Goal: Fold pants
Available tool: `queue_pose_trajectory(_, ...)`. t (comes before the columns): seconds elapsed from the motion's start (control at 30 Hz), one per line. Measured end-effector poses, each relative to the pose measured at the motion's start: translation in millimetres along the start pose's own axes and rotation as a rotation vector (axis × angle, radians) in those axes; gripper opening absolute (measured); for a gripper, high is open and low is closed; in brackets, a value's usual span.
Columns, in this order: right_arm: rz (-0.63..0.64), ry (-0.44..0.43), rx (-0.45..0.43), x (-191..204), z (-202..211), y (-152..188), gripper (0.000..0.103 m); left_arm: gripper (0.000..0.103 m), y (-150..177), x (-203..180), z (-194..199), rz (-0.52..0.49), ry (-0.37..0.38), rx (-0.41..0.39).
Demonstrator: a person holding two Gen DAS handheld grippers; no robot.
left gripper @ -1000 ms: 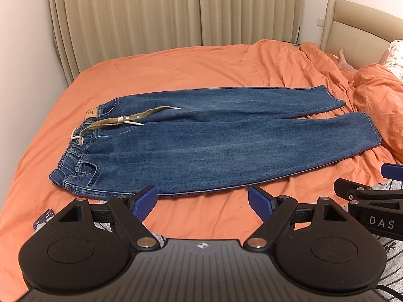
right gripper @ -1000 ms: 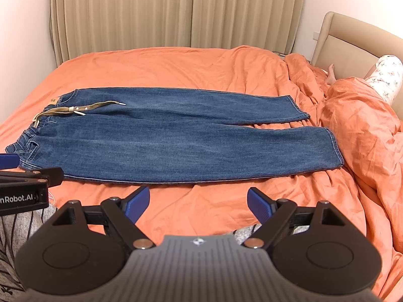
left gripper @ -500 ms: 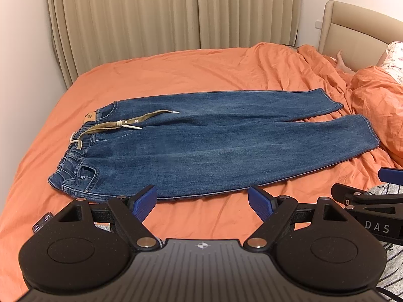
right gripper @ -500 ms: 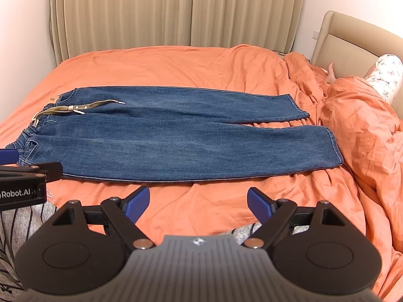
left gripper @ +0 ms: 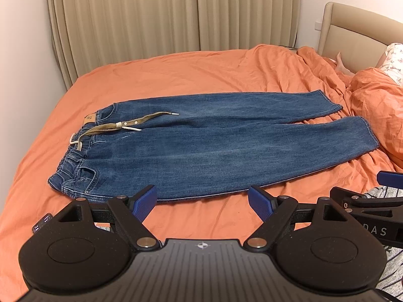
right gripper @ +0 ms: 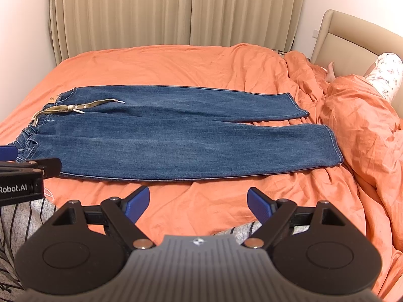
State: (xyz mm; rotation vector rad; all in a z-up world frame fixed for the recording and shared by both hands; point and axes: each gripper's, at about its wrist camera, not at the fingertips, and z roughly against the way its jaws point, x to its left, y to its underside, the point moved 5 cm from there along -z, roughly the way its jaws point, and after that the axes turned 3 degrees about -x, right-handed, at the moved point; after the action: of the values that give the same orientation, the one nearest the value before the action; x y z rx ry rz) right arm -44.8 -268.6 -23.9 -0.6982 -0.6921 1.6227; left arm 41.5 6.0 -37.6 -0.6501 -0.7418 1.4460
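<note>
Blue jeans (left gripper: 201, 148) lie flat on the orange bed sheet (left gripper: 176, 75), waistband to the left, both legs stretched to the right; they show the same way in the right wrist view (right gripper: 176, 136). A tan drawstring (left gripper: 126, 125) lies across the waist. My left gripper (left gripper: 202, 202) is open and empty, above the bed's near edge just short of the jeans' near hem. My right gripper (right gripper: 197, 205) is open and empty, also short of the near hem, further right. Each gripper shows at the other view's edge.
A bunched orange duvet (right gripper: 365, 125) covers a person with a bare foot (right gripper: 330, 71) at the right, by the beige headboard (right gripper: 352, 37). Beige curtains (left gripper: 176, 12) hang behind the bed. Striped grey fabric (right gripper: 22, 221) lies below the grippers. A small dark device (left gripper: 41, 224) lies at the near left.
Both grippers have pulled back and risen slightly, so the jeans sit a little farther off in both views. The jeans have not moved. Both grippers stay open.
</note>
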Motion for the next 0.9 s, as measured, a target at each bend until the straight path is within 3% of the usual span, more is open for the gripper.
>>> queue_pose_trajectory(0.9,-0.010,-0.005,0.006,-1.3,-1.2,0.5,0.081,0.096,0.6,3.2,1.8,0.004,-0.012,0.000)
